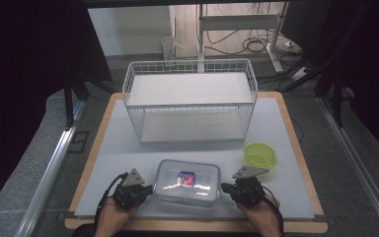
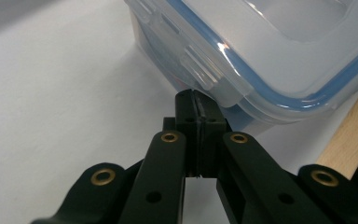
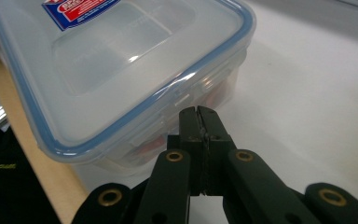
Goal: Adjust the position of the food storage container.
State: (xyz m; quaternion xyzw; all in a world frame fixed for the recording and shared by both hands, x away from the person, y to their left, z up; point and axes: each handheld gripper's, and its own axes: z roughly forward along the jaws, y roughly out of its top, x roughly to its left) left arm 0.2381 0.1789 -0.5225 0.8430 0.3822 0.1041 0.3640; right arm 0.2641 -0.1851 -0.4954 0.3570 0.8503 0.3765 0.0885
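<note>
High view shows one clear rectangular plastic food container with a blue-sealed lid (image 1: 187,182) sitting near the front edge of the pale tabletop (image 1: 118,148), between the two grippers. The left gripper (image 1: 150,188) meets its left end and the right gripper (image 1: 223,188) its right end; each has its fingers pressed fully together with nothing between them, tips at the side latches. Judging by this, the step in hand is working those latches, or bracing the box from both ends; the next move calls for catching a latch tab without sliding the container. Just right of it lies one round lime-green plastic lid (image 1: 260,155). Behind stands one white two-tier wire rack (image 1: 190,98), both shelves bare.
</note>
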